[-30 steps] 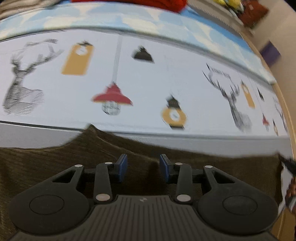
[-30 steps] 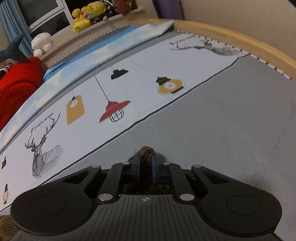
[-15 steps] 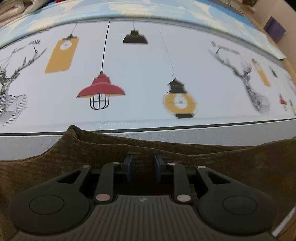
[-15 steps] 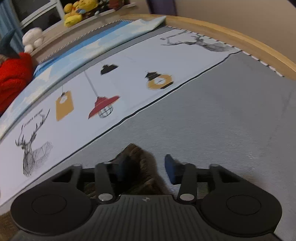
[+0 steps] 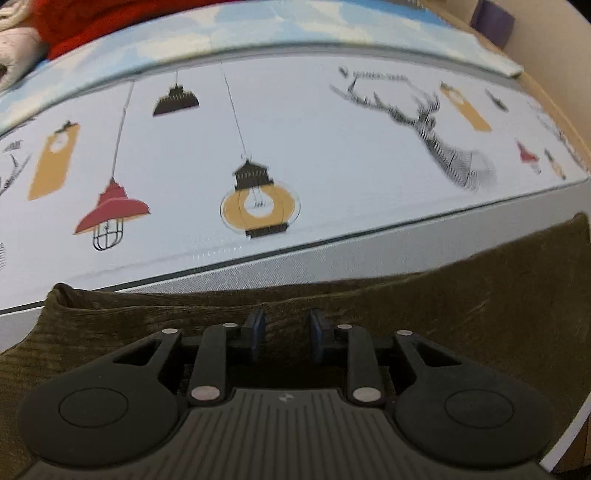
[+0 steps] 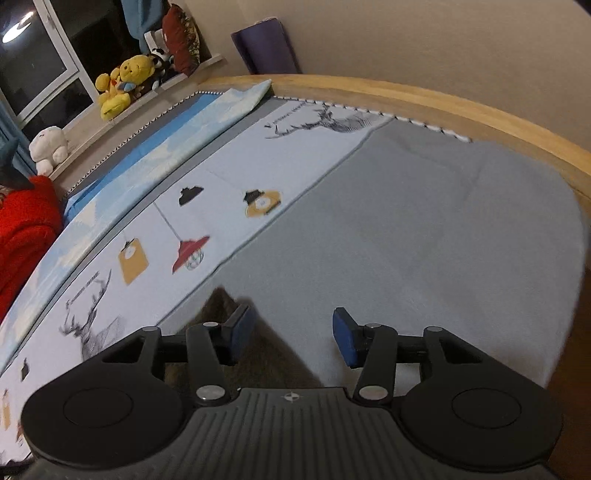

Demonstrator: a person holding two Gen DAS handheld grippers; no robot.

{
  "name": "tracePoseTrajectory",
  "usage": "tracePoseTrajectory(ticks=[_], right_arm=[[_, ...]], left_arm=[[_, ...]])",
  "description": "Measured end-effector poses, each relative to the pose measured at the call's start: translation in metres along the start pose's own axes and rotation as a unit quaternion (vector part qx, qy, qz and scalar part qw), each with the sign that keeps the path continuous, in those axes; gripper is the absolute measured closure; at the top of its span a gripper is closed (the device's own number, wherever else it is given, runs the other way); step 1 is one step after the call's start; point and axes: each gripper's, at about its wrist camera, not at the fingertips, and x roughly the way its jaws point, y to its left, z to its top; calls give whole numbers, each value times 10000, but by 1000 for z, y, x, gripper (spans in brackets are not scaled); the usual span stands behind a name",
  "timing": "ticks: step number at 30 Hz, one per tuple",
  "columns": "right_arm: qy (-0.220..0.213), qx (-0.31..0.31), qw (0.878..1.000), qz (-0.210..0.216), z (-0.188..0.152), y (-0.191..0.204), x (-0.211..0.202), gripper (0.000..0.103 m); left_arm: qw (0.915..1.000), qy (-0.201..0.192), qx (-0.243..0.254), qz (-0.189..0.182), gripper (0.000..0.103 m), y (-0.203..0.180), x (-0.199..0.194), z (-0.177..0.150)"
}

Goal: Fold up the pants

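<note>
Olive-brown corduroy pants [image 5: 480,314] lie flat on the bed, filling the lower part of the left wrist view. My left gripper [image 5: 286,332] hovers over their far edge. Its jaws are opening, with fabric showing in the narrow gap but no pad pressing on it. In the right wrist view only a pointed corner of the pants [image 6: 266,358] shows, lying on the grey sheet under the left finger [image 6: 242,328]. My right gripper [image 6: 291,332] is above it and its jaws are opening wide, holding nothing.
A white sheet printed with lamps and deer [image 5: 295,147] runs beyond the pants, beside a grey sheet [image 6: 406,240]. A wooden bed frame [image 6: 480,110] curves along the far edge. A red garment [image 6: 22,229], a blue cloud-print cloth [image 5: 332,22] and plush toys [image 6: 122,85] lie at the back.
My right gripper let go of the pants corner, opened wide and lifted away. My left gripper slid to the right along the pants' edge, its jaws narrowing and then parting a little.
</note>
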Motion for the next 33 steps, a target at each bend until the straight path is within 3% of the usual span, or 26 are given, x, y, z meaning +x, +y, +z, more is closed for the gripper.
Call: tracePoseTrajectory(ticks=[5, 8, 11, 16, 18, 21, 26, 28, 33], right_arm=[[666, 327, 9972, -101, -32, -18, -7, 40], [1102, 785, 9900, -395, -55, -33, 3, 40], [1524, 1258, 9786, -572, -70, -45, 16, 40], [1383, 1143, 9819, -611, -83, -36, 20, 40], [1236, 1088, 9843, -641, -86, -31, 18, 66], [1012, 953, 9876, -729, -84, -24, 15, 80], [537, 733, 9943, -551, -74, -19, 1, 84], [489, 976, 9927, -509, -69, -31, 1, 85], [332, 1693, 9806, -934, -64, -69, 3, 84]], left_arm=[[9998, -187, 71, -52, 67, -2, -30, -8], [9994, -307, 5, -169, 66, 7, -59, -21], [9980, -580, -115, -236, 54, 30, -103, -44], [9958, -878, -224, 109, 45, 91, -159, -89], [9945, -855, -454, 412, 45, 124, -170, -107], [9911, -723, -874, 694, 45, 168, -176, -130], [9847, -589, -1264, 1043, 45, 227, -187, -164], [9837, -531, -1382, 1018, 45, 241, -188, -172], [9847, -543, -1298, 1026, 45, 253, -184, -173]])
